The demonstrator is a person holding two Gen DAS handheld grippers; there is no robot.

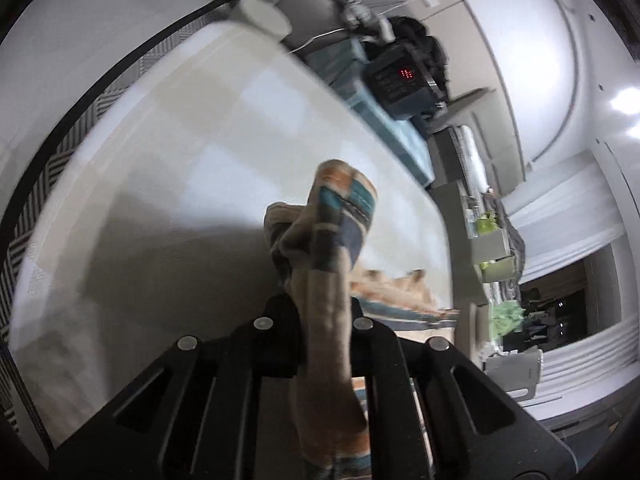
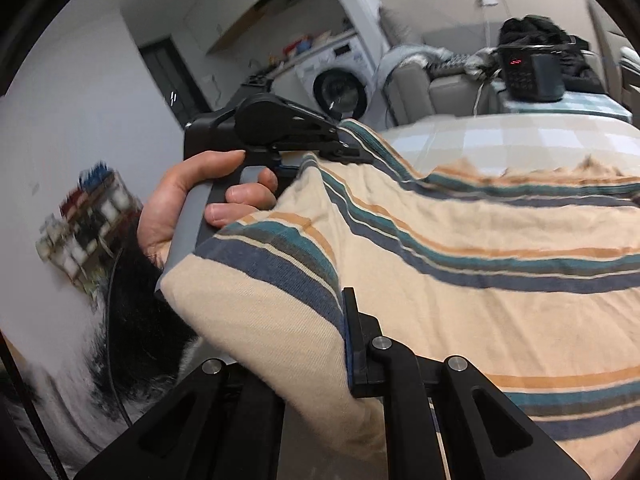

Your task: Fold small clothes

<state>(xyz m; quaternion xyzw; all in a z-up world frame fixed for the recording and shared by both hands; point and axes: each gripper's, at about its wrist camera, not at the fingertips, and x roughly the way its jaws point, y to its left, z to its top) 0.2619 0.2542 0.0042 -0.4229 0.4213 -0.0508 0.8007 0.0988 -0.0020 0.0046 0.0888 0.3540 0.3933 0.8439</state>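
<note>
Left gripper [image 1: 320, 312] pinches bunched cloth [image 1: 332, 224]; right gripper [image 2: 316, 364] seemingly clamps its edge, though one finger is hidden. Soft, light, floppy; grip corners.

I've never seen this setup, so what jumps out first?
The striped cloth fills the right wrist view, pinched by the right hand-held gripper. The left hand-held gripper clamps a bunched fold of it above the pale table. A black device with red lights sits behind.

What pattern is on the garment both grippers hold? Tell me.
Cream garment with teal, navy and orange stripes; clearest in right wrist view.
</note>
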